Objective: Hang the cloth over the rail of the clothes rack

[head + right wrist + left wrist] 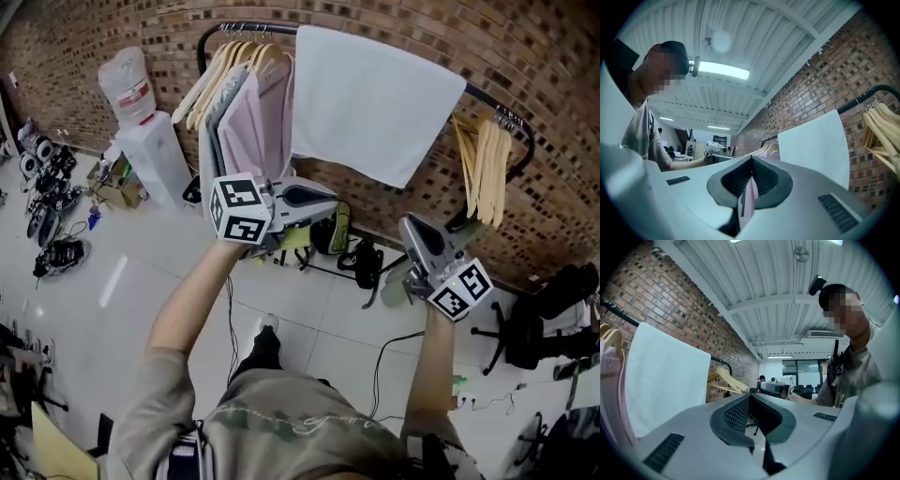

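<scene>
One white cloth [375,98] is already draped over the rail [487,97] of the clothes rack [208,37], on the far side of the scene against the brick wall [562,94]. It hangs flat w/ no bunching, and its lower edge slants down to the right. How much falls behind the rail can't be seen.

To its left are pink garments [262,122] on wooden hangers [225,66]; to its right is a bunch of bare hangers [487,169].

Nearer the person, the left gripper [328,202] sits below the cloth's left bottom corner, apart from it. Its jaws are pressed together w/ nothing in them. The right gripper [406,225] is below and right of the cloth, also closed & empty. The pink sliver in the slit under its pads is prob. the garments beyond, not a held thing.

Judgement: the hanging looks done, so the step in hand is check & back off.
- Keep both claws clear of the hem so nothing drags the cloth off.
- If it needs evening out, pinch one bottom corner per claw and tug lightly & equally.
- Slide it along the rail rather than pulling it toward the near side.
- Don't knock the hangers on either side.
</scene>
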